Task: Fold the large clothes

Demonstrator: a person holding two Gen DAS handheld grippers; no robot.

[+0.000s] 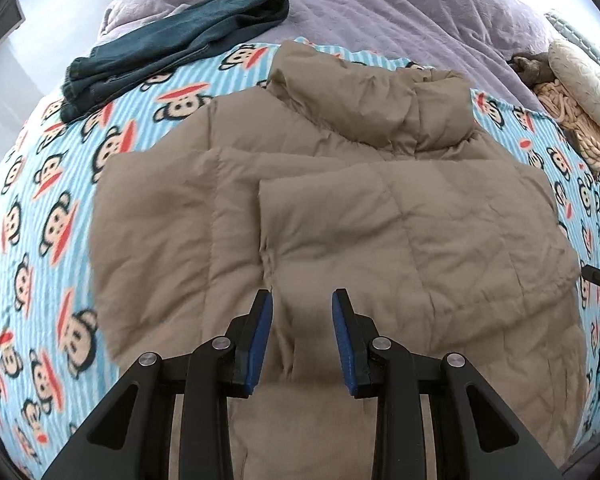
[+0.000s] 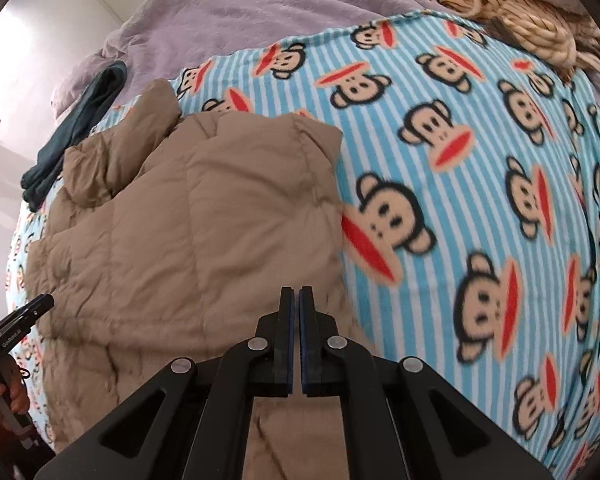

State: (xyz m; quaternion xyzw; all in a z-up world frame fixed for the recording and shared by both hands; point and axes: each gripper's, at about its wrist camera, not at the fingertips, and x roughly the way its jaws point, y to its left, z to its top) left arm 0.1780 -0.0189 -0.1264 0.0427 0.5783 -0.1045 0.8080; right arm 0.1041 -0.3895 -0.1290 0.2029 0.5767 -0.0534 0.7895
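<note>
1. The bed fills both views; a rumpled lilac cover is spread across it and shows bare along the top of each frame.
2. A blue-and-white striped monkey-print blanket lies on the lilac cover, filling the left edge of the left wrist view and the right half of the right wrist view.
3. A tan quilted jacket lies flat on the blanket, at the centre of the left wrist view.
4. Dark teal folded trousers rest at upper left, partly on the blanket, partly on the cover.
5. A cream chunky-knit throw and a pale cushion sit at the right edge.
</note>
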